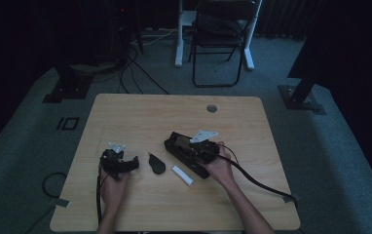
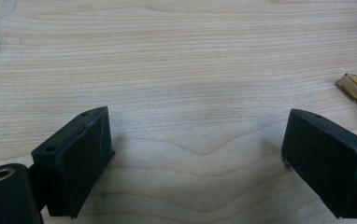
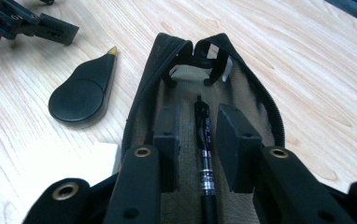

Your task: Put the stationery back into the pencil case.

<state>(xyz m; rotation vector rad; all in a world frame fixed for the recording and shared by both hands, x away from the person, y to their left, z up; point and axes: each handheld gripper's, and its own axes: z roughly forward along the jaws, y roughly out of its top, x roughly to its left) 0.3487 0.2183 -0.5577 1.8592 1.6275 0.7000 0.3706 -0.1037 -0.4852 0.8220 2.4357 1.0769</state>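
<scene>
Right gripper (image 3: 199,140) sits low inside the open black pencil case (image 3: 260,105), centre of the right gripper view; its jaws stand narrowly apart, one either side of the black pen (image 3: 203,154), pads near the barrel but not visibly pressing it, so count it as not yet gripped. The pen lies on the case's tan lining, long axis running straight up the frame, in line with your jaws and parallel to the case's length. It is slim and dark, with a silver band and small print near the bottom of the frame and a finer tip pointing to the far end. Your right hand is plainly the nearer one. In the high view the case (image 1: 186,151) lies diagonally at centre right of the table (image 1: 140,107). Left gripper (image 2: 195,154) rests at lower left there, jaws wide apart over bare wood, holding nothing. A black teardrop-shaped object (image 3: 81,93) and a white block (image 1: 182,175) lie between the two hands.
</scene>
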